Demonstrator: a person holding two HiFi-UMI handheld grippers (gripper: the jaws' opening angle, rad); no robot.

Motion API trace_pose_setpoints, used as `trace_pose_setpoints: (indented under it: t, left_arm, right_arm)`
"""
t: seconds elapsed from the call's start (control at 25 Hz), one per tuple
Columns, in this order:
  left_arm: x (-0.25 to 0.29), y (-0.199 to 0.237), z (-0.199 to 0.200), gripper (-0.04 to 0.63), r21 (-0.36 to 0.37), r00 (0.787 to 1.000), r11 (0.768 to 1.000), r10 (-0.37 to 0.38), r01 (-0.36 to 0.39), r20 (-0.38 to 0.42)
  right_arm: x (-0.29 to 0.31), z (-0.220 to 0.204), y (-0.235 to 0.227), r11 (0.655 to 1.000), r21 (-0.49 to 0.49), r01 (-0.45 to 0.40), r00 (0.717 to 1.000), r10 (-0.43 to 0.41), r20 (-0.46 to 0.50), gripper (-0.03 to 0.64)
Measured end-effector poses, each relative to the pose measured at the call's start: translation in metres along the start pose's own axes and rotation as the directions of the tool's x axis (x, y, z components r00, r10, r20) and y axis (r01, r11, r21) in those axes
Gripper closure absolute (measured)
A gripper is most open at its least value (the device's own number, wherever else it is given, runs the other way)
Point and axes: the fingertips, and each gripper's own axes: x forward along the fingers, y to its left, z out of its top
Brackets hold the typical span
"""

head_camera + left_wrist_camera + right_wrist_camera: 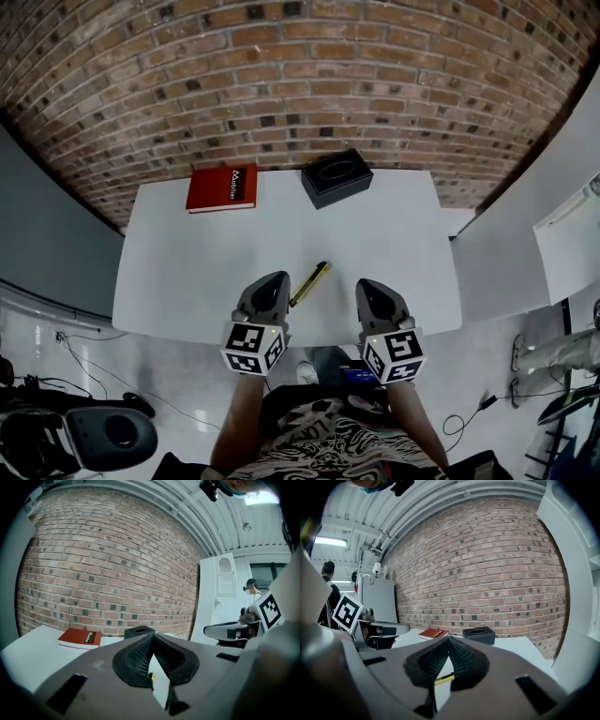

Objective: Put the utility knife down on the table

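The utility knife [310, 283], yellow with a black end, lies flat on the white table [187, 272] near its front edge, slanting up to the right. It rests between my two grippers and neither touches it. My left gripper [274, 279] is just left of it, jaws shut with nothing in them. To the knife's right, my right gripper [368, 285] is also shut and empty. In the left gripper view only a yellow speck of the knife [150, 676] shows below the closed tips [153, 637]. The right gripper view shows the knife [444, 678] as a yellow strip under its closed tips [448, 639].
A red book [222, 187] lies at the table's back left and a black box with an oval opening [337, 177] stands at the back middle. A brick wall [300, 84] runs behind the table. A white cabinet [562, 244] stands at the right.
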Motion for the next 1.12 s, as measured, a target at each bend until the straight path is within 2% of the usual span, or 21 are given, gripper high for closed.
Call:
trace_pose_setpoints:
  t: [1.12]
  left_arm:
    - [-0.006,-0.006,-0.014,0.58,-0.026,0.999,0.999,-0.024,0.024,-0.024]
  right_arm:
    - [-0.015,-0.01,0.005,1.0,-0.01,0.017,1.0,-0.018,-0.015,0.617]
